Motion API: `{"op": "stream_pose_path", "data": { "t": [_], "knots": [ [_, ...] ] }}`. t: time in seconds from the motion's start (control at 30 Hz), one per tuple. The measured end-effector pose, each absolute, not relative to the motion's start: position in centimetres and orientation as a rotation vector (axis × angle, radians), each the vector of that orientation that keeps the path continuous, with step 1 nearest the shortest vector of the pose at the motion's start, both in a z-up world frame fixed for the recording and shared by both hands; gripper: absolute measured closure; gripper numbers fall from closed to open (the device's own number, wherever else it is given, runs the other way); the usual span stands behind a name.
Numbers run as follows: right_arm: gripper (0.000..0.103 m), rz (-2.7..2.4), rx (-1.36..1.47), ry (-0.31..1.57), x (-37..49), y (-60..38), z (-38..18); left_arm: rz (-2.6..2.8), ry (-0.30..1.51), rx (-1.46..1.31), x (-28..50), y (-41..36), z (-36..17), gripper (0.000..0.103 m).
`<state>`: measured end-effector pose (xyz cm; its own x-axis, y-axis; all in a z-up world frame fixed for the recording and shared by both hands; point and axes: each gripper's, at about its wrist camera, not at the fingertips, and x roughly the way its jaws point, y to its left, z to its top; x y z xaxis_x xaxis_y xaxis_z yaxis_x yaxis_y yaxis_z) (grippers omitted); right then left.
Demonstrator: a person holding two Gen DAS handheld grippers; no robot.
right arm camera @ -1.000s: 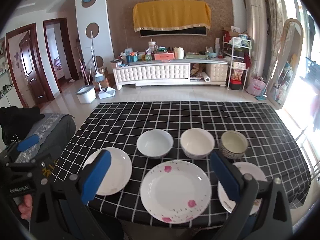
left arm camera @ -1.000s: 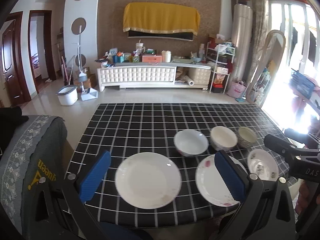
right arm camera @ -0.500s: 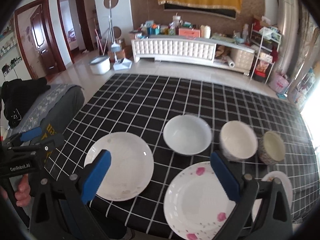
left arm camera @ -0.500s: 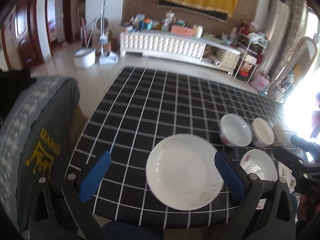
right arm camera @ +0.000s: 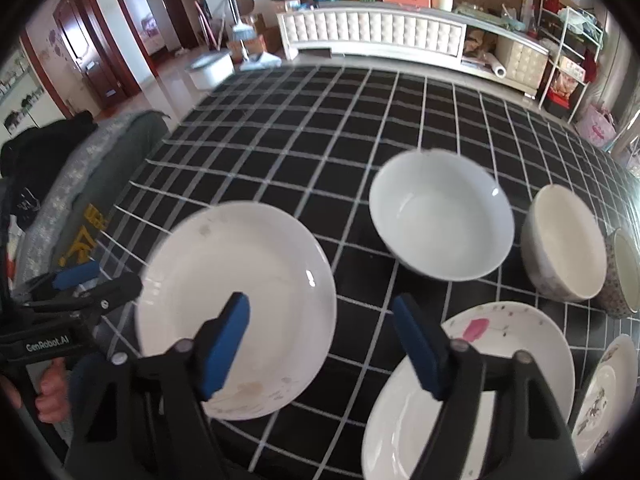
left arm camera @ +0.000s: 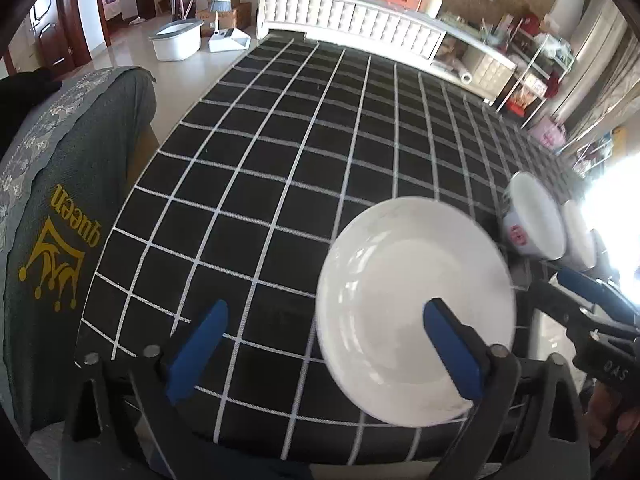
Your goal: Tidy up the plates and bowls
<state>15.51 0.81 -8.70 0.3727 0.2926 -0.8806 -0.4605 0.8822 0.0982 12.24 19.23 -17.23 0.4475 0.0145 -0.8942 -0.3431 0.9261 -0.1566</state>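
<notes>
Left wrist view is showing the plain white plate (left arm camera: pixel 412 308) lying on the table (left arm camera: pixel 280 152), its near rim passing under the right finger of the left gripper (left arm camera: pixel 324 354), whose fingers are closing on nothing yet. The right gripper (right arm camera: pixel 320 344) is also closing empty, that plate under its left finger, the flowered plate (right arm camera: pixel 472 384) under its right. Advice: centre one rim between the fingers before squeezing.

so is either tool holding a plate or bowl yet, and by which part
Nothing is held. Both tools' jaws are closing, the left tool and right tool each above the plain white plate, not gripping it.
</notes>
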Motion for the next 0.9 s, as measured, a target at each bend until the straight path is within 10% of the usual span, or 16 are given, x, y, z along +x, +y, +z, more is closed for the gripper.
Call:
{"op": "stream_pose_path", "data": {
  "t": [0.43,0.6,0.9],
  "knots": [
    [0.065,0.503,-0.204,1.148,16.3,1.1,-12.1,0.219,1.19,-0.383,13.4,20.1,-20.9,0.049],
    [0.075,0.502,-0.208,1.16,16.7,1.0,-12.6,0.2,1.195,-0.401,13.5,19.9,-21.3,0.076],
    [0.087,0.504,-0.175,1.147,16.7,0.8,-12.6,0.192,1.204,-0.388,13.5,18.4,-21.0,0.084]
  ]
}}
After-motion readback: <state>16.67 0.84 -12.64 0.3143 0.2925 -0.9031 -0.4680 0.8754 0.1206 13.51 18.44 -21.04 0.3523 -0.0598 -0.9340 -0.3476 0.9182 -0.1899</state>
